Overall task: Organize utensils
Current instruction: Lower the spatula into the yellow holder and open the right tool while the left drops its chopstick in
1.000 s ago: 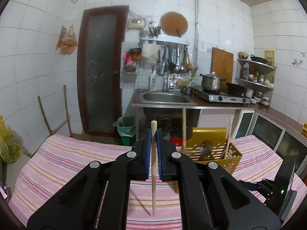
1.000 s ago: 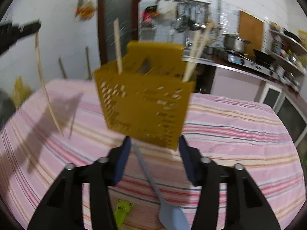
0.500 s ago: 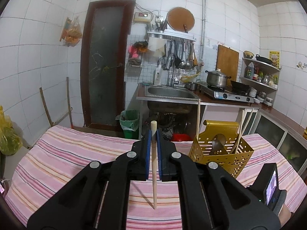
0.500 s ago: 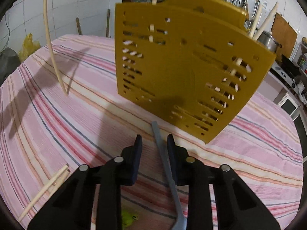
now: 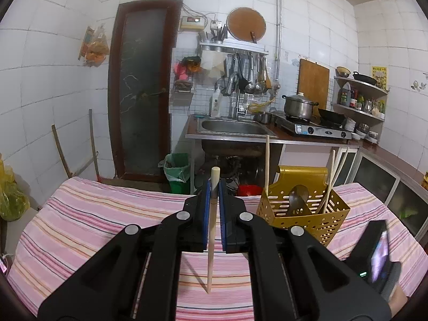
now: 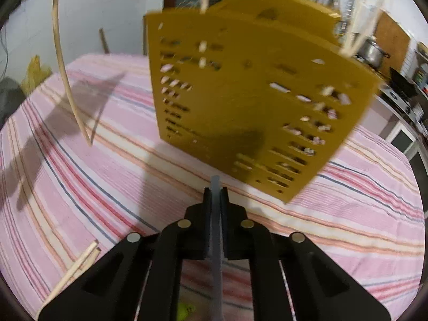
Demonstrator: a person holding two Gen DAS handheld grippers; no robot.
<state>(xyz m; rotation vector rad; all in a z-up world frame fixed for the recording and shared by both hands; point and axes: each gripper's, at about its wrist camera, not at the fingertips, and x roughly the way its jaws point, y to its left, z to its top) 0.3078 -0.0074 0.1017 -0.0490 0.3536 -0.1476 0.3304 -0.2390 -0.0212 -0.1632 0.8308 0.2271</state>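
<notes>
Left gripper (image 5: 213, 187) clamped on a chopstick (image 5: 211, 240), tip hanging just above the striped cloth (image 5: 80, 222). Right gripper (image 6: 215, 195) jaws just closed onto the grey spoon handle (image 6: 215, 214), pinched between the pads. Yellow caddy (image 6: 254, 93) stands right ahead of the right gripper, chopsticks and a ladle inside. Two loose chopsticks (image 6: 77, 267) lie left of it.

Bright overhead light, hard shadows on cloth; right view motion-blurred, fisheye edges vignetted
</notes>
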